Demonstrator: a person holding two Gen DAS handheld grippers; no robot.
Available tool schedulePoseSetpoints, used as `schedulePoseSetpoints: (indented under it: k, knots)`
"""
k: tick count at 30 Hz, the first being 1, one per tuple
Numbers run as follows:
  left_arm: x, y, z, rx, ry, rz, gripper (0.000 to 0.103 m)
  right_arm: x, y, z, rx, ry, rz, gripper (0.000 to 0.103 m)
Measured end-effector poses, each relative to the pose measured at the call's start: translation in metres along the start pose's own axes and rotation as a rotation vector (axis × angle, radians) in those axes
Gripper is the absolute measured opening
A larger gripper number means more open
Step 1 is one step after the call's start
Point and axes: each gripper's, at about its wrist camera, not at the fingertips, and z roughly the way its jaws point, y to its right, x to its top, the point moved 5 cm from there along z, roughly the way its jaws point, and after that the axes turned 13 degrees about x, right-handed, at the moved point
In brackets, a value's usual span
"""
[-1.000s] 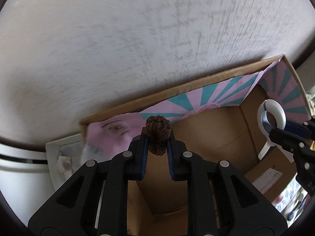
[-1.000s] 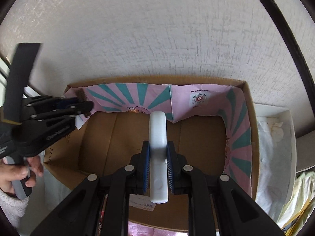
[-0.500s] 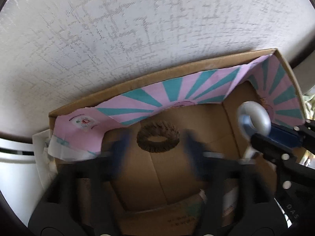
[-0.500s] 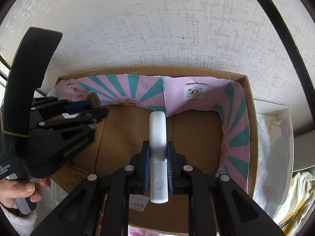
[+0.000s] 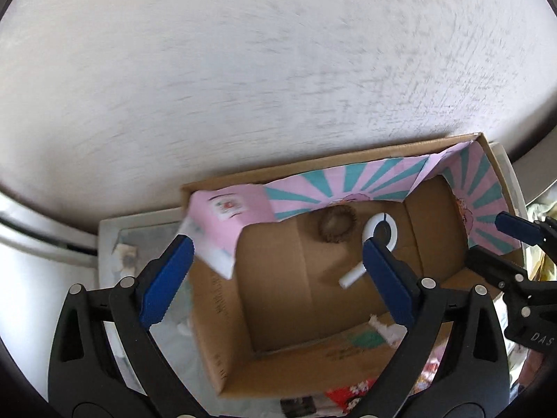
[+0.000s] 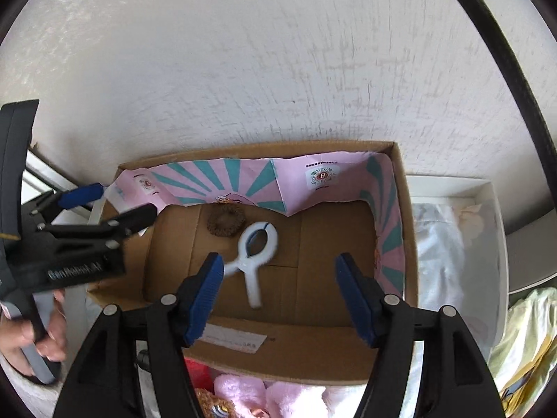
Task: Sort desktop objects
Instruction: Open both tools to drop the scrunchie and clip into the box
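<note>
A brown hair tie (image 5: 336, 223) lies on the floor of a cardboard box (image 5: 222, 341) lined with pink and teal paper. It also shows in the right wrist view (image 6: 226, 221). A white plastic clip (image 6: 256, 249) lies beside it on the box floor, and shows in the left wrist view (image 5: 377, 235). My left gripper (image 5: 276, 275) is open and empty above the box. My right gripper (image 6: 278, 291) is open and empty above the box (image 6: 403, 237). The left gripper also shows at the left of the right wrist view (image 6: 111, 203).
A white textured wall (image 6: 278, 69) stands behind the box. A white tray with cloth (image 6: 452, 244) sits right of the box. Pink fluffy things (image 6: 264, 397) lie in front of it. A white tray (image 5: 115, 244) sits left of the box.
Both grippers have opened. The hair tie dropped from the left gripper onto the box floor, then the white clip dropped from the right gripper beside it. Both grippers have drawn back.
</note>
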Motion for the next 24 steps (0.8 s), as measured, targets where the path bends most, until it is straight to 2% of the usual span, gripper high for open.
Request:
schedulePoseSetpoints:
  k: [3, 5, 15, 17, 24]
  knots:
    - [0.016, -0.010, -0.008, -0.009, -0.003, -0.025, 0.098, -0.003, -0.002, -0.010, 0.005, 0.022, -0.015, 0.063]
    - [0.020, -0.012, -0.016, -0.013, 0.004, -0.030, 0.098, 0.009, -0.008, -0.006, 0.002, 0.034, -0.028, 0.063]
    - [-0.031, -0.036, -0.075, -0.032, 0.095, -0.034, 0.098, -0.013, -0.034, -0.045, -0.028, 0.069, -0.140, 0.063]
    - [-0.042, -0.045, -0.082, -0.029, 0.107, -0.041, 0.098, -0.024, -0.036, -0.056, -0.041, 0.077, -0.166, 0.068]
    - [-0.084, -0.068, -0.094, -0.018, 0.103, -0.057, 0.098, -0.062, -0.035, -0.077, -0.055, 0.077, -0.220, 0.070]
